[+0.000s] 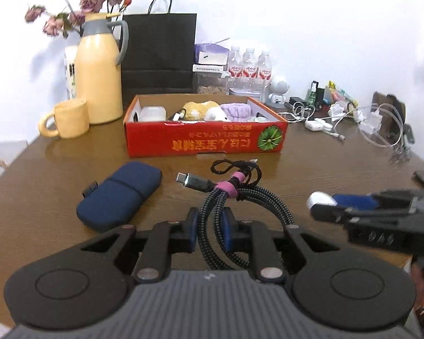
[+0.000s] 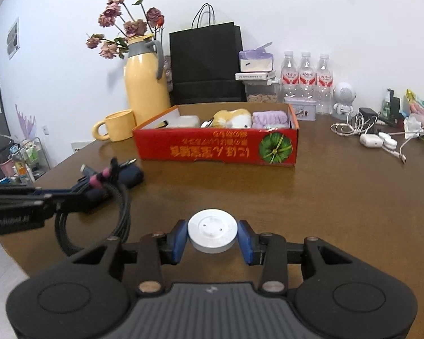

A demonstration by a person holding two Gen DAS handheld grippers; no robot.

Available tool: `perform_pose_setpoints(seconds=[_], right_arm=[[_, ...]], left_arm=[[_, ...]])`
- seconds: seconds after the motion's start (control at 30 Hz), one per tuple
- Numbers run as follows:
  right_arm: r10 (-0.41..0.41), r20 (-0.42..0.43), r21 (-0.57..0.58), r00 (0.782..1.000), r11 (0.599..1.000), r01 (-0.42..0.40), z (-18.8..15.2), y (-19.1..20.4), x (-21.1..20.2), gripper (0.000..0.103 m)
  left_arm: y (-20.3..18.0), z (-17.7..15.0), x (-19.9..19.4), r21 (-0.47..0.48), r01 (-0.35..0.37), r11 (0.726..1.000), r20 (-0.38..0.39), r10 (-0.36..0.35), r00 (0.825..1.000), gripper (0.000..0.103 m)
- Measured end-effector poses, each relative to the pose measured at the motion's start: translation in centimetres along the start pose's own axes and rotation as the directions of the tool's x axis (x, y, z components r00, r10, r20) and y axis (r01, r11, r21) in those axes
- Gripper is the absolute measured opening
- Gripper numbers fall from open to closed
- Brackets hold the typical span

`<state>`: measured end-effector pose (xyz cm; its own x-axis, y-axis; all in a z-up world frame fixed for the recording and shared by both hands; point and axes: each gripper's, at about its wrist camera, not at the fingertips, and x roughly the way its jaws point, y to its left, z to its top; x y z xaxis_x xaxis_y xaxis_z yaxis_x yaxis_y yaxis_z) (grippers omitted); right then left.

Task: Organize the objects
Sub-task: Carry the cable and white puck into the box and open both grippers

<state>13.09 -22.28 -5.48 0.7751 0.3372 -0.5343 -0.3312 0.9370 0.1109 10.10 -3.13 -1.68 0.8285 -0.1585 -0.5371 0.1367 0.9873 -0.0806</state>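
1. Left gripper [image 1: 210, 227]: jaws narrow, clamped on the coiled braided cable [image 1: 226, 197]; the coil appears lifted clear of the table [image 1: 325, 163], near side, in front of the red box [image 1: 206, 138].
2. Right gripper [image 2: 212, 240]: pads pressed on both sides of a white round puck [image 2: 212, 233]; held near, right of the cable.
3. Done, by judgement: the red box already holds a white case, a plush toy and a purple cloth; two more items are in hand.
4. Left: the blue pouch [image 1: 120, 197] lies on the table, left of the cable; loose chargers and white cords [image 1: 353, 115] remain at far right; neither held item is in the box yet.
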Motion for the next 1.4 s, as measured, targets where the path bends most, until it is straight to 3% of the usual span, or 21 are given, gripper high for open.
perform_pose_setpoints(seconds=[0.3,0.47,0.57,0.7,0.83,1.0,1.1,1.2,1.27,1.3,1.33,1.4], right_arm=[[0.002,0.049,-0.011,0.999,1.0,-0.001,0.3,1.0,-1.8,0.038],[-0.002,0.032,0.002,0.999,1.0,0.002,1.0,0.3,0.1,0.038],[0.011,0.012,-0.006,1.0,1.0,-0.011,2.2,-0.2,2.0,0.038],[-0.005,0.048,-0.079,0.999,0.997,0.009,5.9,-1.0,4.6,0.038],[0.022,0.067,-0.094,0.997,0.995,-0.015,10.5,-2.5,8.6,0.038],[0.107,-0.006,-0.005,0.994,0.994,-0.107,16.3,-5.5,16.9,0.038],[0.049,-0.055,-0.023,0.997,0.998,-0.05,17.7,-6.0,21.4,0.038],[0.01,-0.126,-0.02,0.992,1.0,-0.012,17.7,-6.2,25.0,0.038],[-0.016,-0.169,-0.005,0.985,1.0,0.015,17.4,-6.6,26.3,0.04],[-0.026,-0.17,0.006,0.985,1.0,0.027,17.4,-6.9,26.4,0.043],[-0.031,-0.159,0.025,0.987,0.999,0.036,17.4,-7.3,26.2,0.053],[-0.01,-0.124,0.05,0.992,0.999,0.016,17.6,-7.8,25.1,0.062]], left_arm=[[0.9,0.4,-1.0,-0.024,0.004,1.0,0.034,-0.004,0.999,0.018],[2.1,1.6,1.2,-0.032,0.007,0.999,0.025,-0.006,1.0,0.018],[3.1,4.3,3.6,-0.012,0.036,0.999,0.034,-0.035,0.999,0.018],[4.5,9.4,8.2,0.047,0.044,0.998,0.04,-0.046,0.998,0.018],[6.0,14.9,14.5,0.083,0.047,0.995,-0.004,-0.047,0.999,0.017],[7.5,19.2,23.5,0.066,0.025,0.998,-0.101,-0.018,0.995,0.017],[7.7,19.9,27.5,0.077,0.01,0.997,-0.151,0.002,0.989,0.017],[8.1,19.4,30.8,0.067,-0.017,0.998,-0.21,0.031,0.977,0.022],[8.2,18.7,31.5,0.083,0.019,0.996,-0.24,0.002,0.971,0.039],[8.3,18.7,31.5,0.091,0.042,0.995,-0.238,-0.019,0.971,0.058],[8.4,18.6,31.1,0.101,0.037,0.994,-0.222,-0.014,0.975,0.065],[8.4,18.7,29.5,0.133,0.017,0.991,-0.173,0.006,0.985,0.064]])
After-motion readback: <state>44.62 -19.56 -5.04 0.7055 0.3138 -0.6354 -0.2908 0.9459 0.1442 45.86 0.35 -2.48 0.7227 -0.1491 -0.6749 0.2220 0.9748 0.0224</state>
